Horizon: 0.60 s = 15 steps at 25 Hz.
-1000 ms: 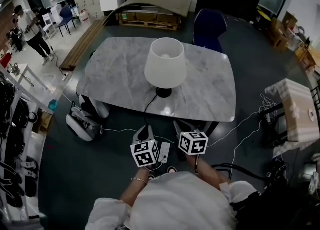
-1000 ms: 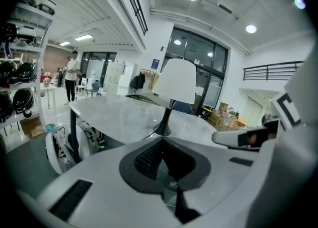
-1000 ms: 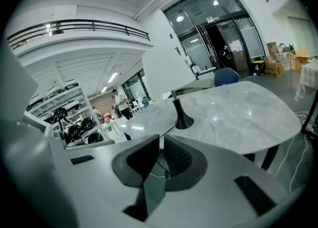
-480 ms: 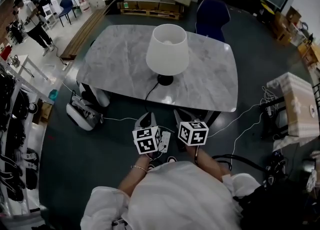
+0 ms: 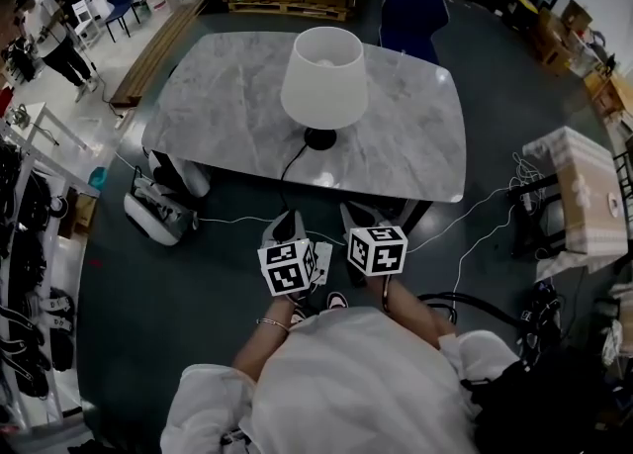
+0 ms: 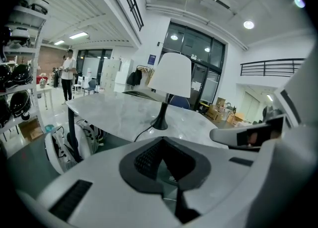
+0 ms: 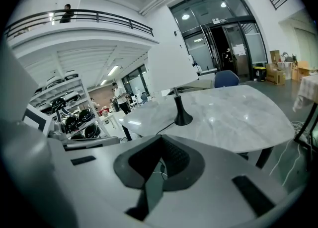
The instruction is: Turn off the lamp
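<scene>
The lamp [image 5: 323, 81] is standing upright on the table [image 5: 218, 116], straight ahead of me, its cord [image 5: 293, 167] trailing toward me. My left gripper [image 5: 285, 230] is waiting pressed shut. My right gripper [image 5: 358, 217], equally near the lamp, has just been closing on nothing.

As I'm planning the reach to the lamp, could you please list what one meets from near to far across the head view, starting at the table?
table → lamp cord → lamp base → lampshade → blue chair
</scene>
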### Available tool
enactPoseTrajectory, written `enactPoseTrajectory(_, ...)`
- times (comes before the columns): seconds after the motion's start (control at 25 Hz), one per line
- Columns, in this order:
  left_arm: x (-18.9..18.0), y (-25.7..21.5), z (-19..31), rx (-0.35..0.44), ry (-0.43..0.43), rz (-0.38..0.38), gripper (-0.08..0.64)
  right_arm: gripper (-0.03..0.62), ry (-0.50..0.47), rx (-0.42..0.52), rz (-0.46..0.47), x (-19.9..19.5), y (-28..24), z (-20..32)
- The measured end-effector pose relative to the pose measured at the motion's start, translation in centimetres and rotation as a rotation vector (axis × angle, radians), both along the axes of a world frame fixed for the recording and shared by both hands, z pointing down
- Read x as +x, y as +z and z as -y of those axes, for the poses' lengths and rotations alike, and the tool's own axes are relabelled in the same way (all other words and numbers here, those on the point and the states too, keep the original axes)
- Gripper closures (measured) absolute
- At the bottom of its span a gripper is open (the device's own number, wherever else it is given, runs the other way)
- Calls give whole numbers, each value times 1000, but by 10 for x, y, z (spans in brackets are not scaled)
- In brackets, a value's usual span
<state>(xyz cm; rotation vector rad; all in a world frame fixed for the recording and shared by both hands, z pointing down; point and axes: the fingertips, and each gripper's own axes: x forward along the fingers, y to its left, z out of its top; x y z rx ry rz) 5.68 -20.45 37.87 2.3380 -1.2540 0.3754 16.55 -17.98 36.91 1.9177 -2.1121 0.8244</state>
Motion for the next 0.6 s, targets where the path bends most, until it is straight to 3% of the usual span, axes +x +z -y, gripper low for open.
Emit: enactPoseTrajectory(0.6,-8,6,-12,-11,-5,14,551,592,38,-11,24,5,5,-13)
